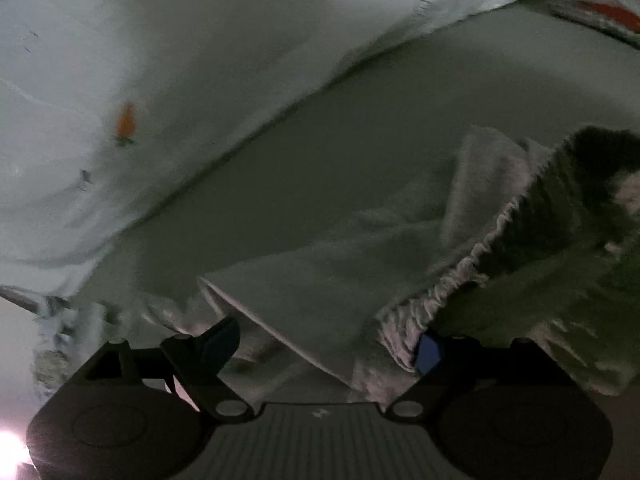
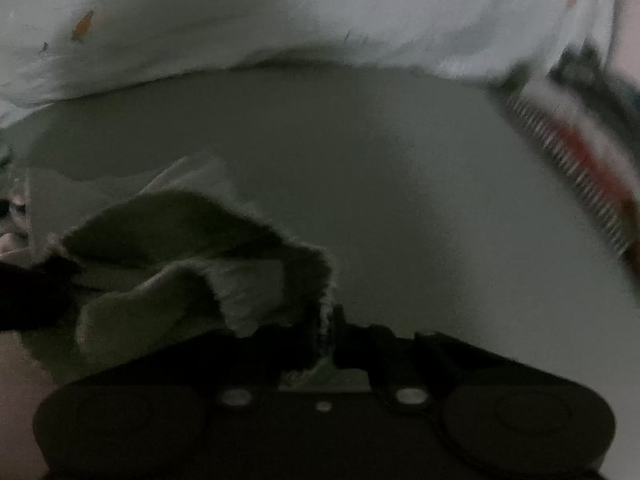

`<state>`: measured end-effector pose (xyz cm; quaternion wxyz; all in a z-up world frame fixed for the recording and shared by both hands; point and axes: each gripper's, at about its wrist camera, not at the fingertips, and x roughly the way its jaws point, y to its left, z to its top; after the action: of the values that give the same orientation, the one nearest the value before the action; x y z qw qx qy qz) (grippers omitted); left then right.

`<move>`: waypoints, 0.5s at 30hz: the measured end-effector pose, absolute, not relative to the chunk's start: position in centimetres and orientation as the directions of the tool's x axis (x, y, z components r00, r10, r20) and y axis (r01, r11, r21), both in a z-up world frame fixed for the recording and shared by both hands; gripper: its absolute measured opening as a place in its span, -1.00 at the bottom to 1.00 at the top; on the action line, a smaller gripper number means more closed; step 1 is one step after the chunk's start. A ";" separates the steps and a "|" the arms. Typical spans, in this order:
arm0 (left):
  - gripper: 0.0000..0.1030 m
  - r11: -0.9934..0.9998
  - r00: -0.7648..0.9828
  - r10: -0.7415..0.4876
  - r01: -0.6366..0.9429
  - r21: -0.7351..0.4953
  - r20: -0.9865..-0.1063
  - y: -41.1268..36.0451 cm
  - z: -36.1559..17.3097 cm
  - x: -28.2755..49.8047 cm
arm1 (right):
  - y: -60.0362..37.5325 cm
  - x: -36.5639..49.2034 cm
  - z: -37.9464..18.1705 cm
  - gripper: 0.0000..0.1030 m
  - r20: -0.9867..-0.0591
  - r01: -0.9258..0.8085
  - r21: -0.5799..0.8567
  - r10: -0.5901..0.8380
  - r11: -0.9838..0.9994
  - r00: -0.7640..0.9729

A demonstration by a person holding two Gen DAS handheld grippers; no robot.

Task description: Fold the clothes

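Left and right wrist views, both dim and blurred. The left gripper [image 1: 326,344] was seen with its blue-padded fingers [image 1: 428,354] spread wide apart; a fold of the pale grey-green fleece garment [image 1: 344,256] lay between them, but neither pad was seen to press on it, and nothing was held. The garment was spread in loose folds on the grey surface [image 1: 360,128], its puckered, gathered hem [image 1: 472,264] running diagonally from beside the right-hand finger toward the upper right, with a darker inner face of the cloth exposed beyond it. The right gripper [image 2: 330,332] was shown with its dark fingers drawn together on a frayed edge of the same garment [image 2: 192,248], the cloth being pinched at the fingertips and bunched to the left of the gripper in raised, rumpled folds. In both views a white sheet [image 1: 160,60] with a small orange carrot motif [image 1: 126,120] was draped along the far side of the surface, its lower edge meeting the grey surface in a shadowed line. A striped cloth with a red patch [image 2: 592,168] was visible at the right margin of the right wrist view and at the upper right corner of the left wrist view, apart from the garment; its nature could not be told
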<state>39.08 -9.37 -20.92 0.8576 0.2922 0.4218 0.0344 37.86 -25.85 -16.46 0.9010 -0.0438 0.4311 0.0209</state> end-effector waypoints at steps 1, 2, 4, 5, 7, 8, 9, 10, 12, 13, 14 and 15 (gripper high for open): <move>0.71 0.812 0.659 0.326 0.173 0.558 -0.678 -9.3 -20.5 39.4 | -26.0 37.7 -15.6 -0.89 -0.757 -0.067 -0.082 -0.018 0.994 0.653; 0.72 0.792 0.680 0.345 0.158 0.589 -0.647 -9.2 -19.9 39.6 | -25.9 37.6 -14.4 -0.88 -0.731 -0.075 -0.102 -0.023 0.992 0.682; 0.72 0.769 0.727 0.352 0.135 0.625 -0.590 -8.6 -18.0 40.4 | -25.5 37.3 -11.9 -0.87 -0.668 -0.097 -0.152 -0.030 0.984 0.744; 0.73 0.757 0.749 0.355 0.121 0.642 -0.559 -8.3 -17.0 40.7 | -25.2 37.4 -10.6 -0.85 -0.633 -0.115 -0.186 -0.030 0.976 0.774; 0.73 0.740 0.802 0.366 0.057 0.670 -0.472 -7.8 -14.2 41.2 | -24.6 37.6 -8.2 -0.85 -0.560 -0.148 -0.257 -0.023 0.955 0.828; 0.73 0.733 0.827 0.370 0.020 0.680 -0.423 -7.5 -12.6 41.4 | -23.9 37.5 -6.7 -0.85 -0.519 -0.162 -0.288 -0.012 0.944 0.854; 0.73 0.731 0.851 0.373 -0.024 0.682 -0.370 -7.3 -10.5 41.7 | -23.5 37.4 -5.4 -0.85 -0.488 -0.167 -0.298 0.001 0.940 0.873; 0.73 0.733 0.866 0.377 -0.061 0.677 -0.330 -6.9 -8.9 41.9 | -23.1 37.4 -4.2 -0.85 -0.458 -0.172 -0.305 0.014 0.937 0.889; 0.73 0.749 0.889 0.388 -0.152 0.645 -0.242 -6.1 -4.6 42.4 | -22.4 36.9 -1.1 -0.81 -0.399 -0.180 -0.293 0.051 0.939 0.915; 0.73 0.755 0.896 0.395 -0.191 0.627 -0.203 -5.7 -2.7 42.5 | -22.2 36.8 0.3 -0.78 -0.375 -0.185 -0.275 0.072 0.943 0.924; 0.73 0.761 0.901 0.403 -0.233 0.605 -0.159 -5.4 -0.7 42.3 | -22.1 36.5 1.6 -0.70 -0.356 -0.192 -0.250 0.094 0.949 0.930; 0.73 0.770 0.907 0.407 -0.276 0.575 -0.109 -5.0 1.5 41.9 | -21.9 36.1 2.8 -0.61 -0.337 -0.199 -0.223 0.116 0.954 0.934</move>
<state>41.90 -4.97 1.50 0.9337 0.2857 0.1143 0.1829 36.10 -21.91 2.85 0.9751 -0.1276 0.1623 0.0806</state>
